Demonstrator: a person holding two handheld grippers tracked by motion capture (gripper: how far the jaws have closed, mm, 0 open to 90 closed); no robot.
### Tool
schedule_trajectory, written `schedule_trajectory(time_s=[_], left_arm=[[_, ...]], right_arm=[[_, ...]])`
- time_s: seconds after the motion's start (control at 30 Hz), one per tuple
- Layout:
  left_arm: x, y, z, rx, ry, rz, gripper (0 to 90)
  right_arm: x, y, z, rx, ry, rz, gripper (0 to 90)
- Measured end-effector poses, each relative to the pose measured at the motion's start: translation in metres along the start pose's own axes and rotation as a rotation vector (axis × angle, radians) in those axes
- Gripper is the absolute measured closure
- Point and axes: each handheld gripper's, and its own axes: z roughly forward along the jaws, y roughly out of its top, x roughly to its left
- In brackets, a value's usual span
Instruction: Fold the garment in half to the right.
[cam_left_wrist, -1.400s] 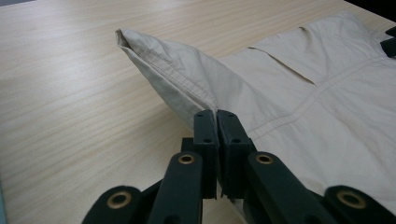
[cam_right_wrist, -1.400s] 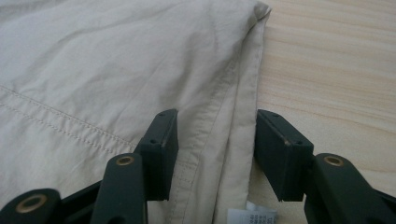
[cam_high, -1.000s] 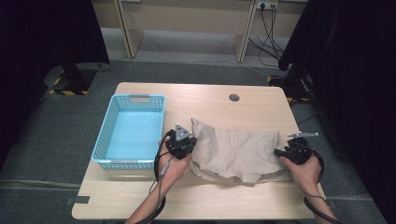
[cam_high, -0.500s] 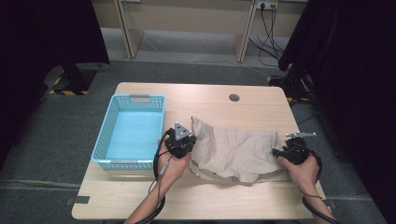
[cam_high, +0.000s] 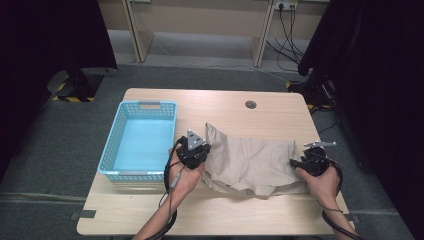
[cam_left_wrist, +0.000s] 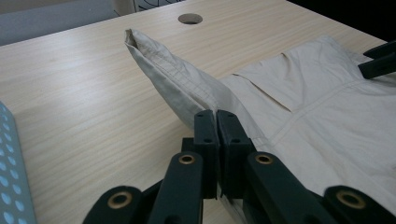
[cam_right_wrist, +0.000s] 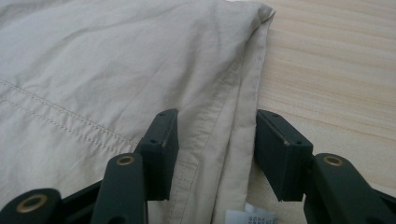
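Note:
A beige garment lies spread on the wooden table, right of centre. My left gripper is at the garment's left edge. In the left gripper view its jaws are pressed together on a fold of the cloth, and a corner of the fabric rises beyond them. My right gripper is at the garment's right edge. Its jaws stand apart on either side of the stitched hem, with the pads not pressing on it.
A light blue plastic basket stands on the left part of the table, close beside my left hand. A round cable hole sits near the far edge. Bare wood lies beyond the garment and along the near edge.

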Motion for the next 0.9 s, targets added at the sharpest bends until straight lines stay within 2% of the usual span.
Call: schedule_trajectory(time_s=[0.9], left_arm=[[0.001,0.007,-0.008,-0.021,0.000,0.001,87.7]], right_arm=[[0.011,0.003,0.004,-0.008,0.012,-0.016,51.4]])
